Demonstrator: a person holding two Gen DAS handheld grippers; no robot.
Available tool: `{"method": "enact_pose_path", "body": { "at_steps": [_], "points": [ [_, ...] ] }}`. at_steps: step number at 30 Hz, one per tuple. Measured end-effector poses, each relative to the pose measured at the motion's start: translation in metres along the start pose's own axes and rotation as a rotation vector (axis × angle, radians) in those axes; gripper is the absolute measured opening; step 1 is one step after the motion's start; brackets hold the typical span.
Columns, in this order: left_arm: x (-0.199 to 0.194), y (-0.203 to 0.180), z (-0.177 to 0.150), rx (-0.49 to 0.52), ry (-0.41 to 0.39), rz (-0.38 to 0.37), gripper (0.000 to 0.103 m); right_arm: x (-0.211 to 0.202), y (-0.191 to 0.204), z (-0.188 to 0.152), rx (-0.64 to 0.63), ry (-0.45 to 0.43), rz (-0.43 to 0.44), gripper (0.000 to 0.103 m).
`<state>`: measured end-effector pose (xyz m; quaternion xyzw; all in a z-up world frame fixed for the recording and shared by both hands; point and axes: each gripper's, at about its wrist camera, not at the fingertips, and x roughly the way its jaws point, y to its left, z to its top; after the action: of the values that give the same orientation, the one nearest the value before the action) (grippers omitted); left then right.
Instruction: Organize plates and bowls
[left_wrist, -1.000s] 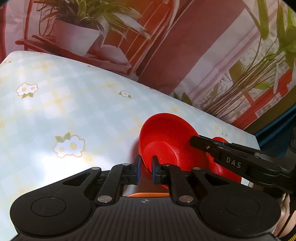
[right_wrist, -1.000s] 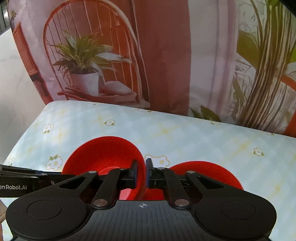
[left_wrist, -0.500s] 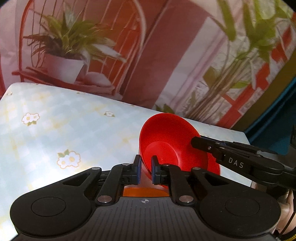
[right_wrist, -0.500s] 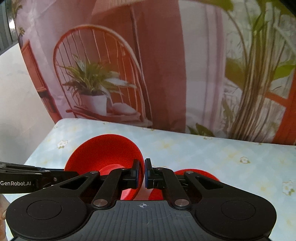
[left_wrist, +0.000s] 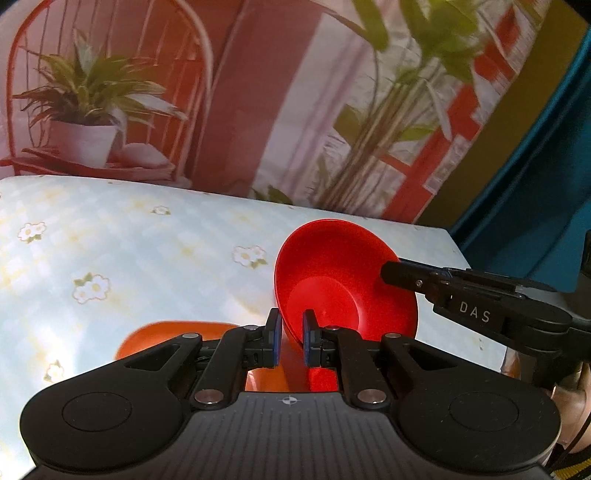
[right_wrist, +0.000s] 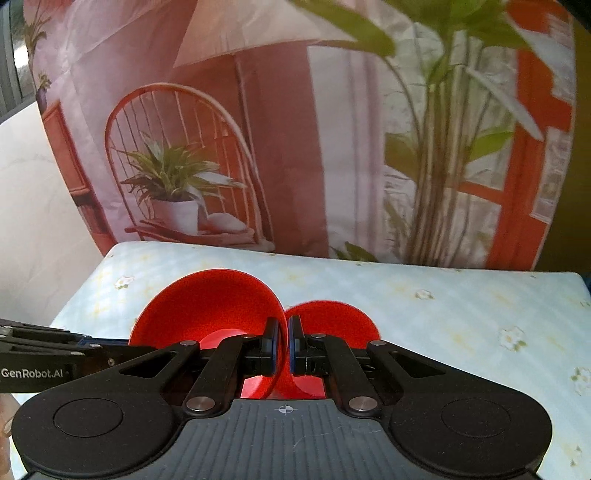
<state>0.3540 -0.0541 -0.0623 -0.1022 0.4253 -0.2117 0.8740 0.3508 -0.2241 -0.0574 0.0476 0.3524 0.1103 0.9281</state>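
While the glossy red plastic bowl (left_wrist: 343, 280) is held tilted above the desk (left_wrist: 147, 258), its near rim is pinched by the left tool (left_wrist: 289, 341), whose jaws are closed narrowly on it. On its right rim the right tool (right_wrist: 283, 347) is clamped in the same way. An orange plate (left_wrist: 166, 336) is seen on the flower-printed cloth below the left tool. To the right of the bowl, in the right wrist view, a second red dish (right_wrist: 332, 319) is seen on the desk.
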Motion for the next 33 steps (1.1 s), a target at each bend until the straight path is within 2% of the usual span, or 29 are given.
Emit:
{"method": "enact_pose_path", "body": {
  "at_steps": [12, 20, 33],
  "points": [
    [0.006, -0.033, -0.02, 0.051, 0.048, 0.001, 0.012, -0.03, -0.028, -0.03, 0.03, -0.01, -0.012, 0.005],
    [0.015, -0.047, -0.036, 0.07, 0.096, 0.0, 0.012, -0.042, -0.051, -0.055, 0.075, 0.031, 0.01, 0.005],
    [0.03, -0.041, -0.041, 0.07, 0.138, 0.062, 0.012, -0.019, -0.062, -0.078, 0.13, 0.076, 0.052, 0.005]
  ]
}}
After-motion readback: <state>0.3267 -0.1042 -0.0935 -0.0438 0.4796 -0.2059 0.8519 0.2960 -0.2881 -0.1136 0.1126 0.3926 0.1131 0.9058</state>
